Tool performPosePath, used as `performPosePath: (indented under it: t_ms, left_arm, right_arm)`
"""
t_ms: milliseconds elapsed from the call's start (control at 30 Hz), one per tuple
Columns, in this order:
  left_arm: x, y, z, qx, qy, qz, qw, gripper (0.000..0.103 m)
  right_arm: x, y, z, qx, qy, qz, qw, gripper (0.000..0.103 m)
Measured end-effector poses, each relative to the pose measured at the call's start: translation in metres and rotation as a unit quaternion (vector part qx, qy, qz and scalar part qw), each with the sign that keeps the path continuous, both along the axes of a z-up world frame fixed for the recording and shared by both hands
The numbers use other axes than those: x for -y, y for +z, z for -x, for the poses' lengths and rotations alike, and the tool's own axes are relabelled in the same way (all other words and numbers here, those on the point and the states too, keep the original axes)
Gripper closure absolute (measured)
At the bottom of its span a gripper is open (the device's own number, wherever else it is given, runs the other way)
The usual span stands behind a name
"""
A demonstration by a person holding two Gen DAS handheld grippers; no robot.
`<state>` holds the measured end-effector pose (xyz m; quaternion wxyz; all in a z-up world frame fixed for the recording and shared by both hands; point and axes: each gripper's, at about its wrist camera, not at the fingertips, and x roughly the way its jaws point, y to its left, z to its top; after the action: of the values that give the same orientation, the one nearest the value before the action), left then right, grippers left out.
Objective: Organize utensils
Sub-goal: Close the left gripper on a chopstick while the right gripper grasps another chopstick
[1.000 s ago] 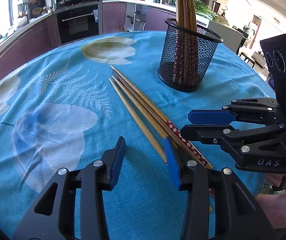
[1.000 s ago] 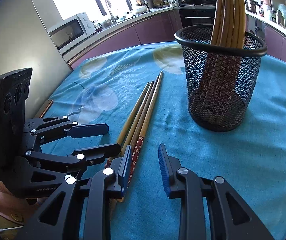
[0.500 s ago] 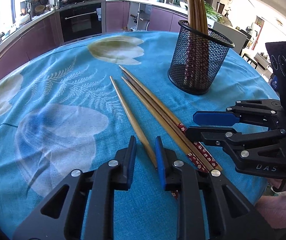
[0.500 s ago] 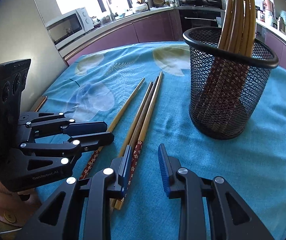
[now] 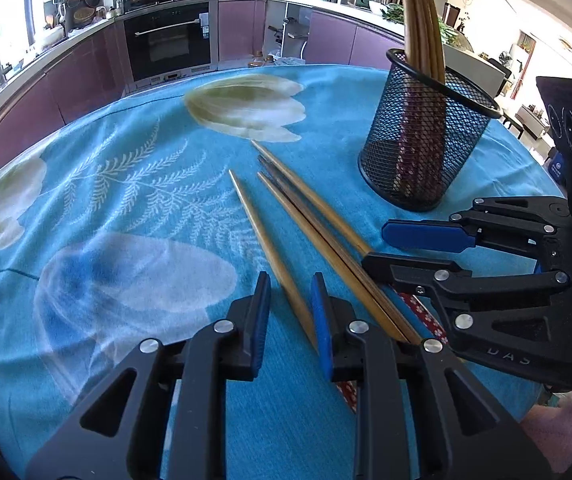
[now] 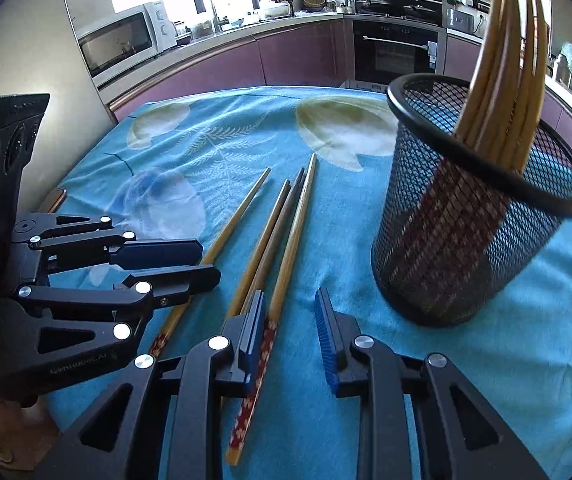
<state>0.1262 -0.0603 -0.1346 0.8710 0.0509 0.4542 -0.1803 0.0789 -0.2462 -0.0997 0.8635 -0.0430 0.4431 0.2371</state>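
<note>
Tilting downward, tools [image 5: 289,312] apparently straddling chopsticks [image 5: 270,248]

A turquoise floral tablecloth [image 5: 126,208] spreads beneath the claws; beyond them, a built-in oven [image 5: 168,42] sits among purple cabinets [image 6: 222,68], a white microwave [image 6: 120,40] far left.

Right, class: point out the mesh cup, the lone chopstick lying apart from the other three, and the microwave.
mesh cup [image 6: 466,248]: right wrist view, on its mesh wall.
lone chopstick [image 5: 264,240]: left wrist view, mid-shaft, ahead of the claw.
microwave [image 6: 120,42]: right wrist view, on its door.
</note>
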Motion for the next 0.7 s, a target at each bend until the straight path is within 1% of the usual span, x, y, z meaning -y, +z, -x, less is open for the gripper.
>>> performPosePath:
  t_ms: [167,333,367,400,433,533,633,700]
  left_arm:
    - [0.001,0.0,-0.009,0.001,0.003,-0.002,1.0,0.087]
    - [0.001,0.0,-0.01,0.002,0.014,0.005,0.9999,0.089]
    - [0.0,0.0,-0.01,0.002,0.018,0.007,0.9998,0.089]
    - [-0.001,0.0,-0.01,0.002,0.021,0.009,0.9997,0.091]
    - [-0.002,0.0,-0.01,0.001,0.024,0.012,0.9996,0.093]
    - [-0.004,0.0,-0.008,0.0,0.034,0.023,0.9992,0.094]
    - [-0.008,0.002,-0.005,0.002,0.044,0.032,0.9985,0.095]
    - [-0.01,0.006,0.0,0.005,0.041,0.038,0.9984,0.095]
  right_arm:
    - [-0.003,-0.001,-0.011,0.005,-0.007,-0.001,1.0,0.084]
    - [0.0,-0.002,-0.013,0.0,-0.014,-0.014,1.0,0.092]
    - [0.003,-0.002,-0.013,-0.003,-0.015,-0.019,1.0,0.096]
    - [0.006,-0.002,-0.013,-0.007,-0.019,-0.028,0.999,0.097]
    - [0.008,-0.002,-0.013,-0.01,-0.022,-0.034,0.999,0.097]
    - [0.015,-0.002,-0.012,-0.015,-0.03,-0.051,0.998,0.098]
    - [0.02,0.004,-0.007,-0.007,-0.032,-0.065,0.997,0.098]
    - [0.022,0.01,0.0,0.001,-0.022,-0.074,0.997,0.098]
